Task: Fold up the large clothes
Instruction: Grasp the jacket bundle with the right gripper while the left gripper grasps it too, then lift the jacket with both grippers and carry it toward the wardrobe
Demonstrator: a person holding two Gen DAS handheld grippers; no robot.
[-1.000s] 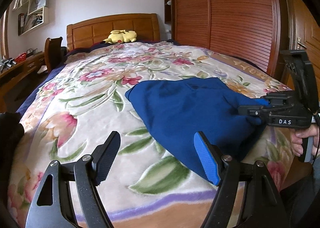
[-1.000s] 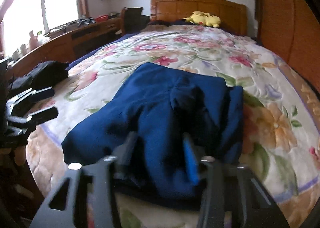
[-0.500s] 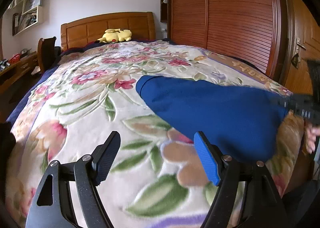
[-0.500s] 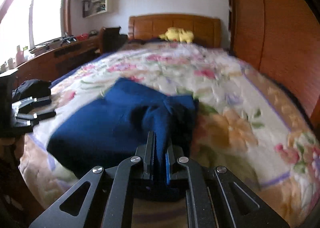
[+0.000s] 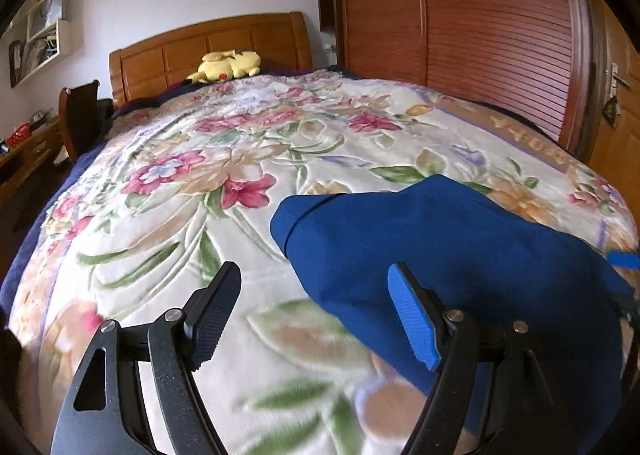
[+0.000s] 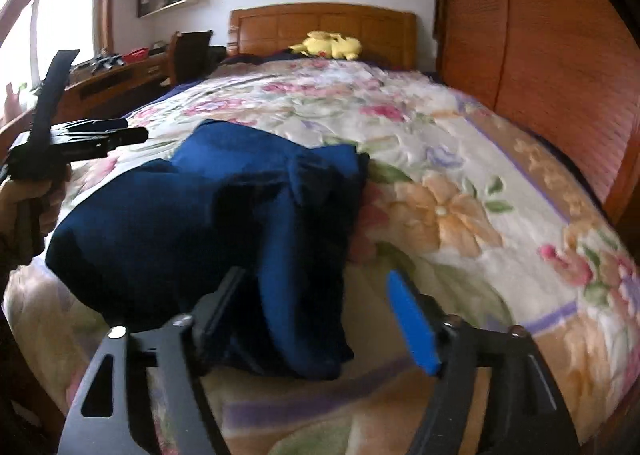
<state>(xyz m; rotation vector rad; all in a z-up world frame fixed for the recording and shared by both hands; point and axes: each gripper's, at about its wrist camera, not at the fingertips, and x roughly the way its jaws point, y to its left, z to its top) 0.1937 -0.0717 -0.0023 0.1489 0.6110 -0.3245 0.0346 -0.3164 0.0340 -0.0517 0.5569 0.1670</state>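
A dark blue garment (image 5: 460,255) lies bunched near the foot of the bed on the floral blanket (image 5: 200,183). In the right wrist view the garment (image 6: 224,223) is a folded heap with a hanging flap between the fingers. My left gripper (image 5: 312,315) is open and empty just left of the garment; its blue fingertip (image 5: 412,319) overlaps the cloth's edge. My right gripper (image 6: 316,319) is open, its jaws standing wide around the near end of the garment. The left gripper also shows in the right wrist view (image 6: 80,139), held by a hand.
A yellow plush toy (image 5: 226,65) lies by the wooden headboard (image 5: 208,51). A wooden wardrobe (image 5: 480,35) runs along the bed's right side. A desk and chair (image 6: 132,67) stand to the left, under a window.
My right gripper was shut on the blue garment half a second ago and has opened, letting it drop onto the bed. The left gripper stayed open and shifted slightly.
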